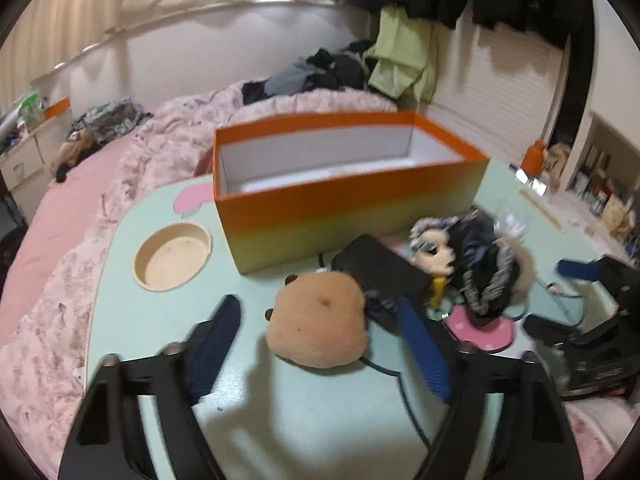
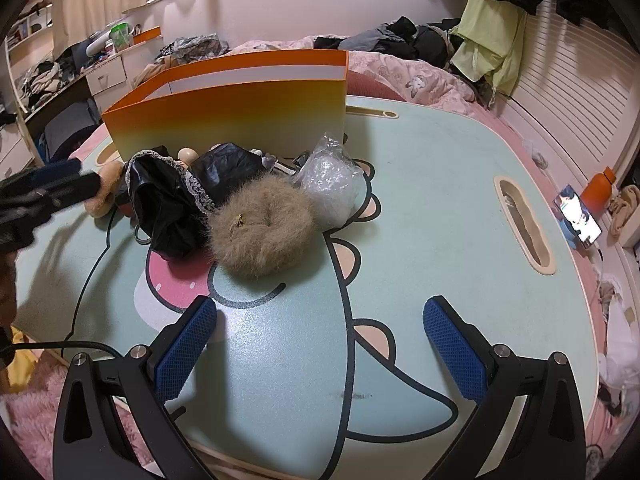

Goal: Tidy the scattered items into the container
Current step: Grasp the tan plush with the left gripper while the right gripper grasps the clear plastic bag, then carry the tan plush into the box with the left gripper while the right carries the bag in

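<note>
Orange-to-yellow box (image 1: 352, 204) is taken as the landmark; it stands open-topped on the mint cartoon-print table (image 2: 420, 200). Its white inside is seen only from the left wrist view and appears empty there; the right wrist view gives just the outer wall (image 2: 228, 120).

Scattered items lie in front of the box. A tan plush (image 1: 320, 320) sits nearest the left gripper (image 1: 320, 320), whose blue-padded fingers (image 1: 216, 344) are spread wide to either side of it; contact cannot be told because of blur. From the right wrist view this plush (image 2: 106, 194) is mostly hidden behind the left gripper's dark finger. A doll's face (image 1: 434, 254) is shown only in the left view; in the right view the doll is covered by black lace-trimmed fabric (image 2: 168, 204). A fluffy beige ring (image 2: 262, 236) lies in front of the fabric, and a crinkled clear plastic bag (image 2: 332, 184) sits close to the box's wall; in the left view the bag is barely made out. A flat black object (image 1: 380, 268) beside the box is not identifiable.

The right gripper (image 2: 320, 340) is held wide open above bare table, well apart from the box, with nothing between its pads.

No readable writing is found.
</note>
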Demonstrator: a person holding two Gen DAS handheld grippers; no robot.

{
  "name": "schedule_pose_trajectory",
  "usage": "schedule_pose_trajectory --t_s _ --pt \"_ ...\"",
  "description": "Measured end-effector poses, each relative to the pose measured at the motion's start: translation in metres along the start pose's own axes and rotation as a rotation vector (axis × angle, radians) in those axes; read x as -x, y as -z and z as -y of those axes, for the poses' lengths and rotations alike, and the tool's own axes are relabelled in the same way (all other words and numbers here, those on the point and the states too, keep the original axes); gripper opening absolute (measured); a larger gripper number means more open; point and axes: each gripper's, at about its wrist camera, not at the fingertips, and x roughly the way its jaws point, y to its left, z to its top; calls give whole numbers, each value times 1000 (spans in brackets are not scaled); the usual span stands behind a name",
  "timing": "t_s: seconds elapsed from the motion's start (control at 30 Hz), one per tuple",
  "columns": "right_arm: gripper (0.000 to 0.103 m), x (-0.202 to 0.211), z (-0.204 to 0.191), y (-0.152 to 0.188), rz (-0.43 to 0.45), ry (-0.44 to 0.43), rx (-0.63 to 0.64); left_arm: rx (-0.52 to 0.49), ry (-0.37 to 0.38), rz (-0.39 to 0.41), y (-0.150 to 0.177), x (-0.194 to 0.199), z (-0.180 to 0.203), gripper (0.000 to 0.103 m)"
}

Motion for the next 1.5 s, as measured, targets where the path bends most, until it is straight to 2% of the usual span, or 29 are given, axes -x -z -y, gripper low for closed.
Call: schedule_pose_trajectory --t_s 0.03,0.17,0.23,0.3,0.37,0.4,0.43,0.47,0.53,0.6,0.77,0.8,0.83,0.87,0.9,0.97,1.13,1.23,1.37,1.5 --pt "103 0 0 0 2 0 -1 6 2 -12 2 -4 0 44" --pt "103 5 5 0 12 -19 -33 15 42 9 5 5 -5 43" --pt "103 15 13 -3 57 -91 -72 13 51 39 6 16 -7 43" --pt "103 26 18 -10 128 -85 -94 0 42 62 5 25 -8 43" --pt "102 28 26 -22 147 -60 -136 -12 35 77 6 31 -7 43" --pt "98 25 31 -30 141 -62 -173 -15 35 80 6 33 -6 43" --pt "87 21 37 -37 133 -79 -212 -15 39 81 5 33 -5 43" --pt "81 15 43 -44 120 -99 -249 -15 43 80 5 33 -5 43" --pt "61 4 50 -54 92 -111 -293 -15 52 76 5 33 -4 43" --pt "57 -5 50 -59 71 -101 -298 -15 59 76 4 34 -3 44" --pt "54 -14 43 -56 52 -123 -251 -17 70 81 5 34 1 44" --pt "47 -16 43 -55 48 -136 -247 -19 67 80 5 34 1 44" --pt "31 -16 45 -55 48 -175 -260 -19 66 78 5 33 2 44" --pt "22 -16 47 -55 46 -221 -278 -19 67 75 5 32 2 44" --pt "21 -15 48 -55 46 -238 -285 -16 70 74 5 32 1 44" --pt "21 -11 46 -53 57 -194 -264 -9 74 75 5 32 1 44" --pt "21 2 52 -49 99 -252 -305 9 86 95 -2 38 -1 44" --pt "21 18 52 -54 138 -252 -301 14 100 125 -15 45 0 44" --pt "21 35 46 -78 183 -277 -265 20 111 164 -47 49 1 44" --pt "21 40 33 -108 222 -261 -215 42 105 192 -83 40 2 44"
